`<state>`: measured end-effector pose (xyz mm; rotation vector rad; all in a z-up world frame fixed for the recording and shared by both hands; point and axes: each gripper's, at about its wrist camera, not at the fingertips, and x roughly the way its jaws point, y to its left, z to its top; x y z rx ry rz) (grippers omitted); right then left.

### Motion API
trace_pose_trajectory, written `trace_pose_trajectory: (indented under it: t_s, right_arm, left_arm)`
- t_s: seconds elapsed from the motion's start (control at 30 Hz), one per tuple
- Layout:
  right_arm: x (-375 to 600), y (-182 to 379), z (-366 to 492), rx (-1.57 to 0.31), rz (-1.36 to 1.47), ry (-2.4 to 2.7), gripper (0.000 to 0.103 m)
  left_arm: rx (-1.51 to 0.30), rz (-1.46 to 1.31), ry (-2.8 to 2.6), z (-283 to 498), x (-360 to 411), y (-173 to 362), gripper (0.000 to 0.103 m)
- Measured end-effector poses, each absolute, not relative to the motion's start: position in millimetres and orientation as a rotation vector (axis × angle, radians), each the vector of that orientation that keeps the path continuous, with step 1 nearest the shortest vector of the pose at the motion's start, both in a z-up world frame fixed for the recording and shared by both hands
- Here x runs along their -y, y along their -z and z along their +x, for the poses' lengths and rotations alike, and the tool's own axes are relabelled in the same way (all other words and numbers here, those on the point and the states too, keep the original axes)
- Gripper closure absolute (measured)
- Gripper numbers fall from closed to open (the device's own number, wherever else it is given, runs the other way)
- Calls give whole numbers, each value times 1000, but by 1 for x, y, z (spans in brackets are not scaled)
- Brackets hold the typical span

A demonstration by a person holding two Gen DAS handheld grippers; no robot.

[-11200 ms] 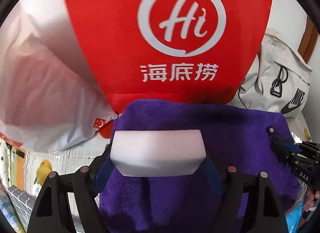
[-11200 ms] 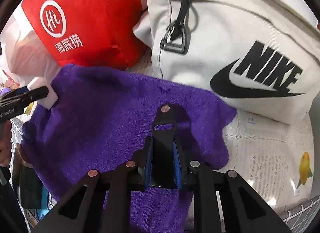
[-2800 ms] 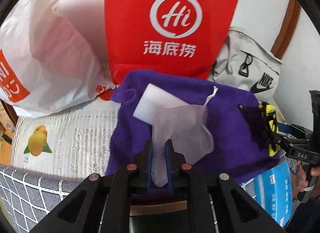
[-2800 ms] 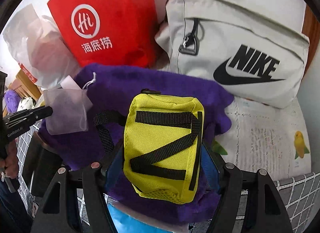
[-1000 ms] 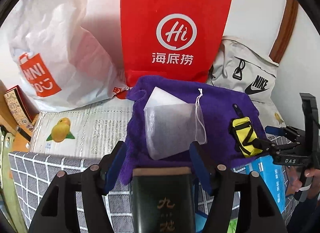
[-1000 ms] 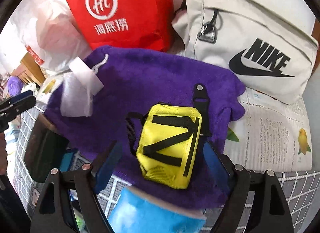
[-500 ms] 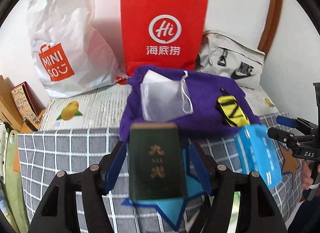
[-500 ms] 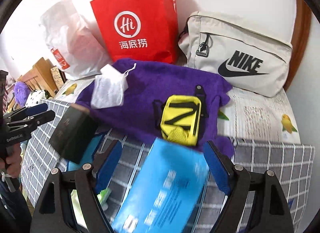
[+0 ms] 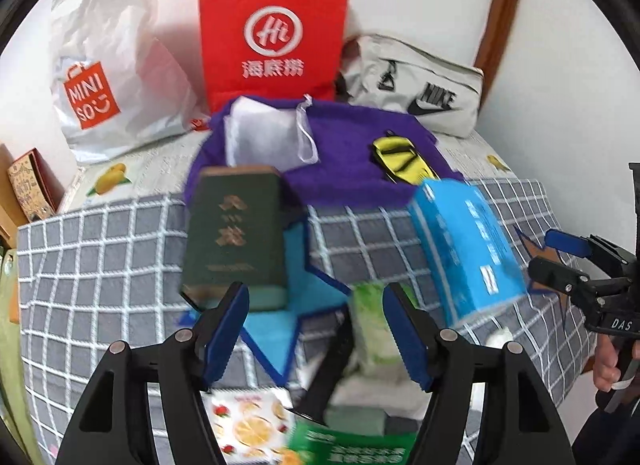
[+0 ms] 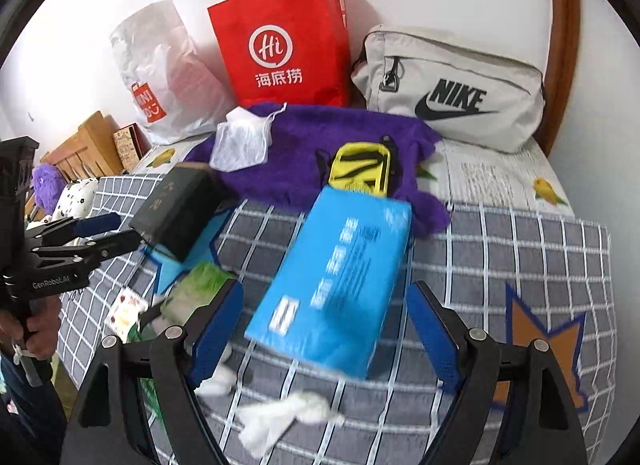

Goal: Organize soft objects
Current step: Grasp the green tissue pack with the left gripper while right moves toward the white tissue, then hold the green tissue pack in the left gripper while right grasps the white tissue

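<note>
A purple towel [image 9: 344, 153] [image 10: 332, 145] lies at the back of the bed. On it rest a white mesh pouch [image 9: 264, 133] [image 10: 240, 141] over a white sponge, and a yellow pouch [image 9: 400, 159] [image 10: 360, 169] with black straps. My left gripper [image 9: 316, 329] is open and empty above a green packet [image 9: 372, 321]. It also shows in the right wrist view [image 10: 96, 233]. My right gripper [image 10: 320, 341] is open and empty, just behind a blue packet [image 10: 340, 285] [image 9: 464, 241]. It also shows in the left wrist view [image 9: 560, 253].
A dark green book [image 9: 236, 233] [image 10: 176, 209] lies on the grey checked blanket [image 9: 100, 257] [image 10: 520, 265]. A red paper bag [image 9: 272, 33], a white Miniso bag [image 9: 108, 65] and a grey Nike bag [image 9: 416, 85] stand along the wall. White tissue [image 10: 280, 413] and snack packets [image 9: 248, 421] lie at the near edge.
Both grippers have pulled back from the towel toward the near edge. The book, blue packet and green packet now fill the foreground. The pouches stay on the towel.
</note>
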<state>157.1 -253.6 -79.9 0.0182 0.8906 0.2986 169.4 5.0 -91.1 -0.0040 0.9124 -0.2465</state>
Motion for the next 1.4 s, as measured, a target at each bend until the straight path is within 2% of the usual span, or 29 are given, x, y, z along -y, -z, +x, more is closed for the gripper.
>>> trace_pose_trajectory:
  t_s: [0.37, 0.73, 0.8, 0.83, 0.87, 1.4]
  right_arm:
    - [271, 97, 116, -901, 47, -260, 19]
    - [279, 120, 104, -952, 77, -251, 19]
    - [280, 125, 104, -968, 82, -249, 19]
    - [280, 127, 103, -972, 85, -251, 19]
    - [279, 128, 103, -976, 87, -254, 19]
    - [253, 140, 99, -1006, 58, -325, 19]
  left_arm:
    - [-965, 49, 268, 144, 47, 119, 31]
    - [-1016, 60, 184, 162, 61, 152, 31]
    - [-1013, 53, 190, 165, 60, 155, 36]
    - [-1009, 51, 200, 165, 60, 155, 46]
    - [-1007, 50, 207, 165, 60, 155, 52]
    - [-922, -43, 243, 154, 27, 114, 52]
